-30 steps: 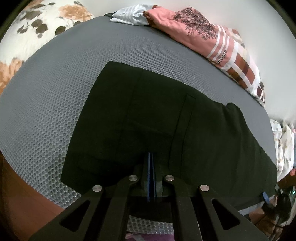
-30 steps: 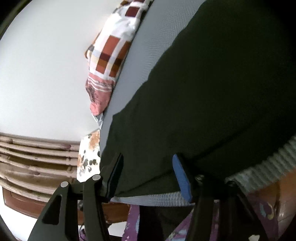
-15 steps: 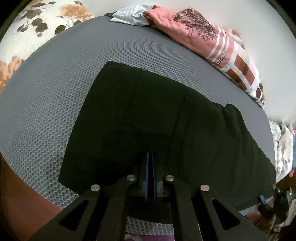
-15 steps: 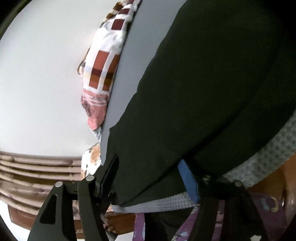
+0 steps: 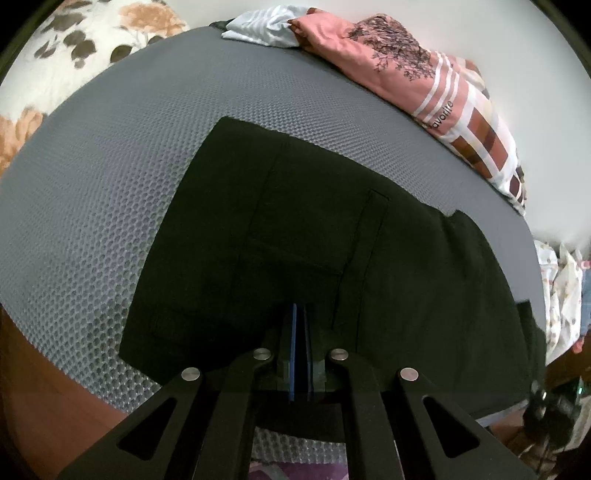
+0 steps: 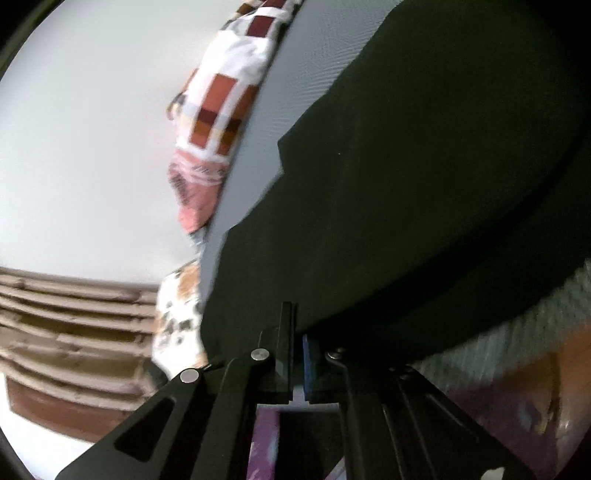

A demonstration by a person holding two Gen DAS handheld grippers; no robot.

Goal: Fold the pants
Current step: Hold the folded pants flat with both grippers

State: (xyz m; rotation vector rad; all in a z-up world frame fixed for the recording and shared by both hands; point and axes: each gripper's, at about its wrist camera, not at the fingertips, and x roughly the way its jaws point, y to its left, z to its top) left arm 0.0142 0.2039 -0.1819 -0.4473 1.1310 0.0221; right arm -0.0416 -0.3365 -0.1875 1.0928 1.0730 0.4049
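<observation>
Black pants [image 5: 332, 240] lie flat on a grey mesh mat [image 5: 103, 184], waistband end to the left, legs running right. My left gripper [image 5: 300, 314] is shut on the near edge of the pants at the seat. In the right wrist view the pants [image 6: 424, 166] fill the upper right, and my right gripper [image 6: 297, 325] is shut on their near edge by the leg end. That view is blurred by motion.
A pink and checked garment [image 5: 424, 81] and a white striped cloth [image 5: 258, 29] lie along the far edge of the mat by the white wall. Floral bedding [image 5: 74, 40] is at far left. Brown wooden slats [image 6: 74, 314] show left in the right wrist view.
My right gripper has closed from wide open onto the pants' near edge and tilted. The left gripper stays shut on the pants, barely moved.
</observation>
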